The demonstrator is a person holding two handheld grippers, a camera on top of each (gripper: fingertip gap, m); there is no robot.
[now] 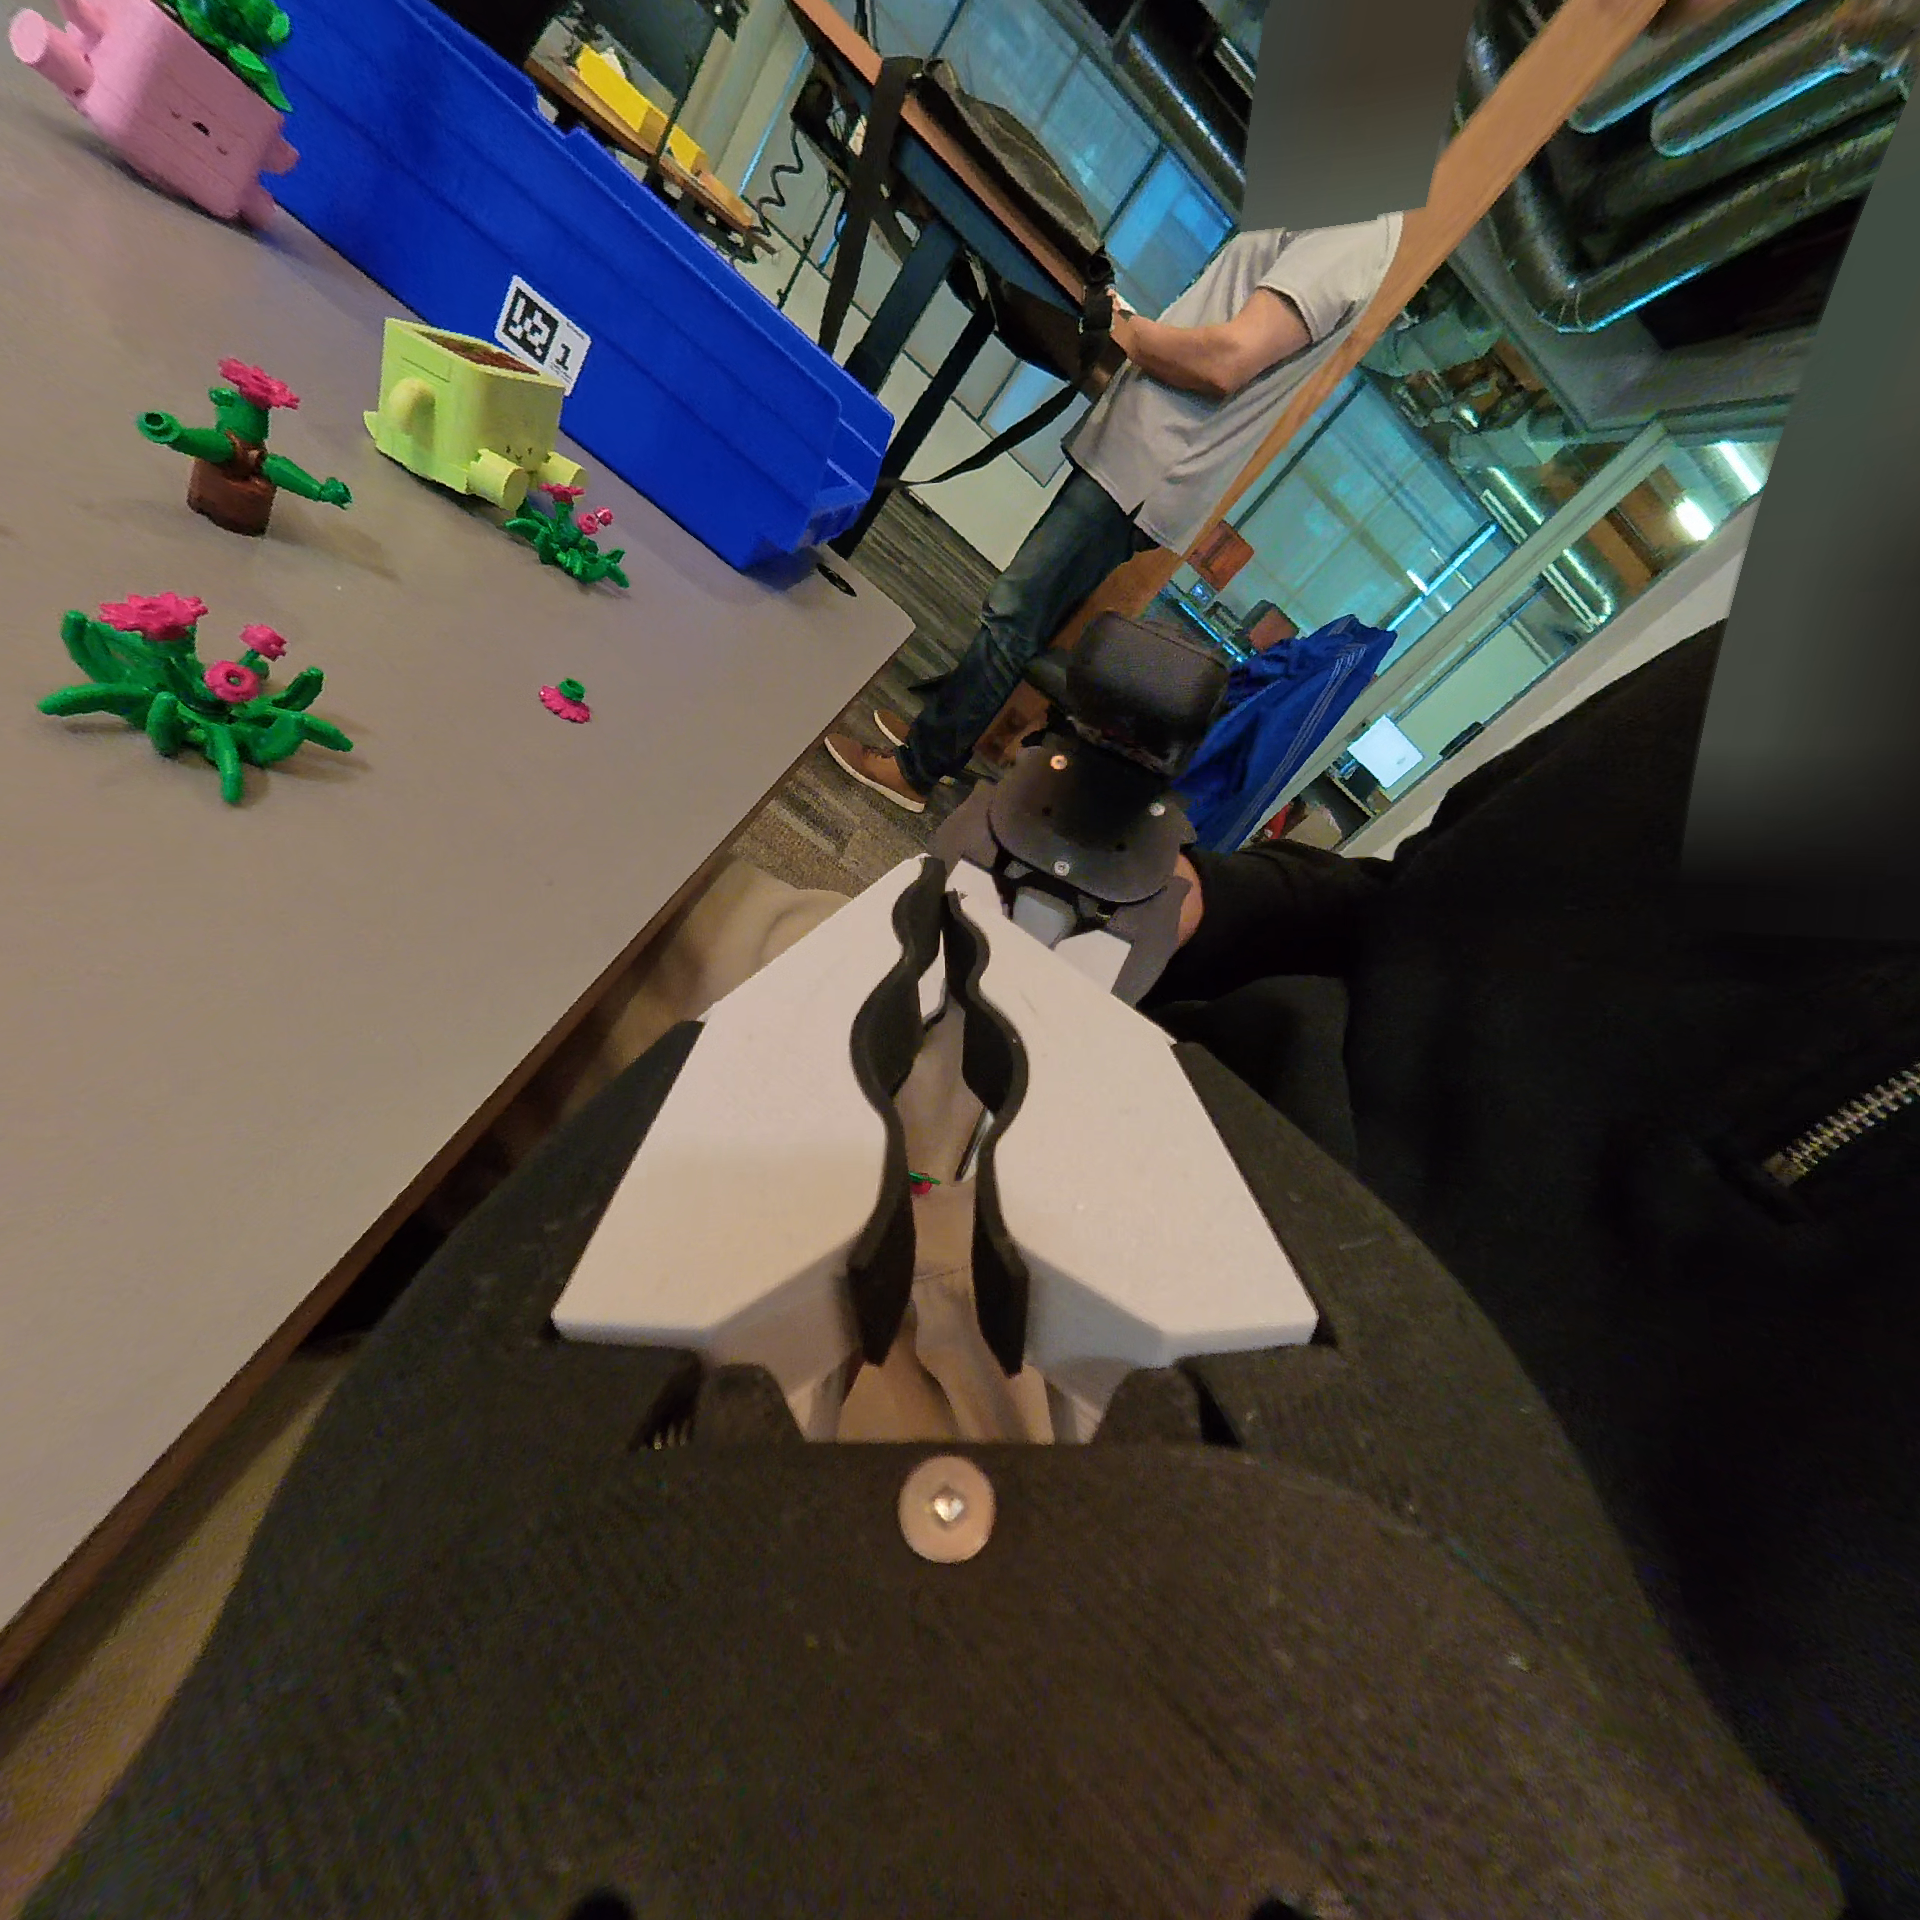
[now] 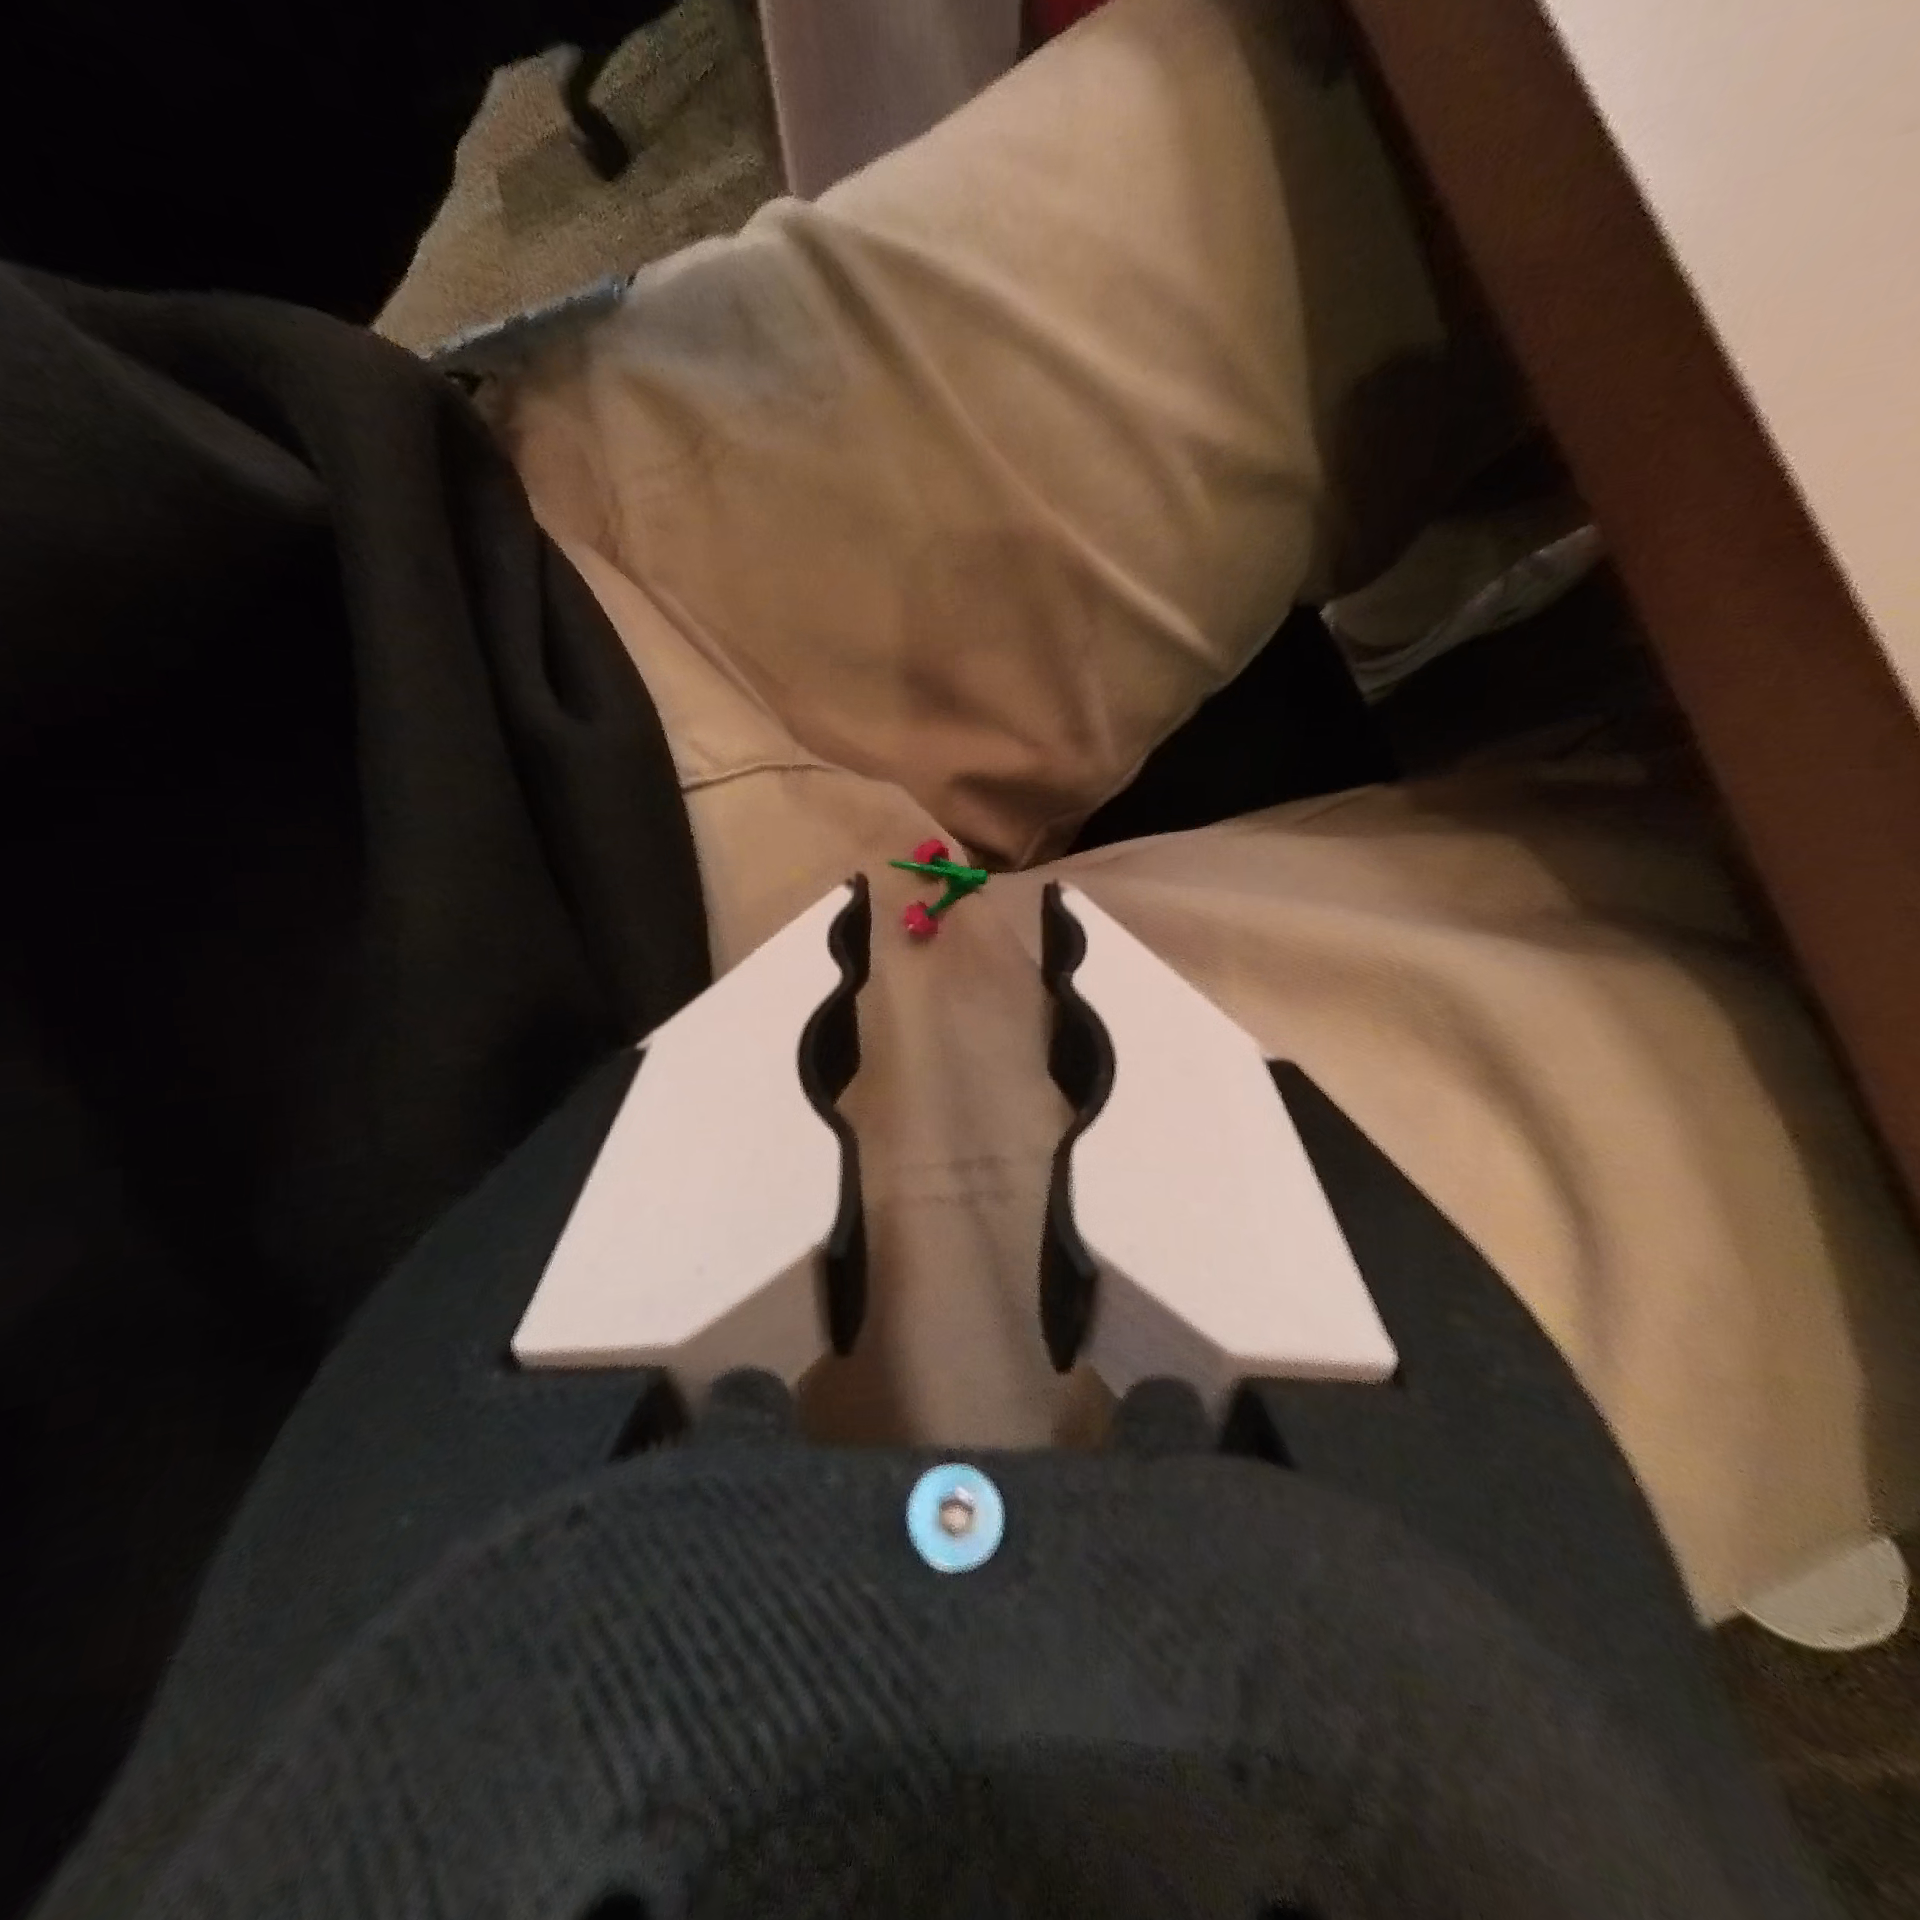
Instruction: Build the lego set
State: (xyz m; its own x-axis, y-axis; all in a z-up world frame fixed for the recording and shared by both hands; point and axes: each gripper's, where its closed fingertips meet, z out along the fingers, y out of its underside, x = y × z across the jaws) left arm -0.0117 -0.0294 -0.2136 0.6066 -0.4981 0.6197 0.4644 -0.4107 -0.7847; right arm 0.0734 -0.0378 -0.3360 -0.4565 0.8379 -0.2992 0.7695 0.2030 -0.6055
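Below the desk edge, both tools are working over the person's lap, while the grey desk (image 1: 312, 987) is carrying the rest of the set. Along its far side a blue bin (image 1: 623, 343) is standing, with a pink pot (image 1: 156, 114) holding green leaves just in front of its far end and a yellow-green pot (image 1: 468, 416) lying tilted near its marker tag. Between these and the near edge, a large green plant (image 1: 197, 686) with pink blooms is sprawling on the desk, a cactus (image 1: 244, 447) in a brown base is standing behind it, a small sprig (image 1: 569, 535) is lying just beside the yellow-green pot, and one loose pink flower (image 1: 566, 701) is sitting apart. The left hand-held gripper (image 1: 948, 883) is held off the desk over the beige trousers (image 2: 987, 499), its black pads nearly pressed together with nothing between them. The right hand-held gripper (image 2: 954, 883) is pointing down at the lap with its fingers spread wide. Just past its tips, a tiny flower stem (image 2: 935, 888), green with two red-pink blooms, is lying in a fold of the trousers, touching neither finger.
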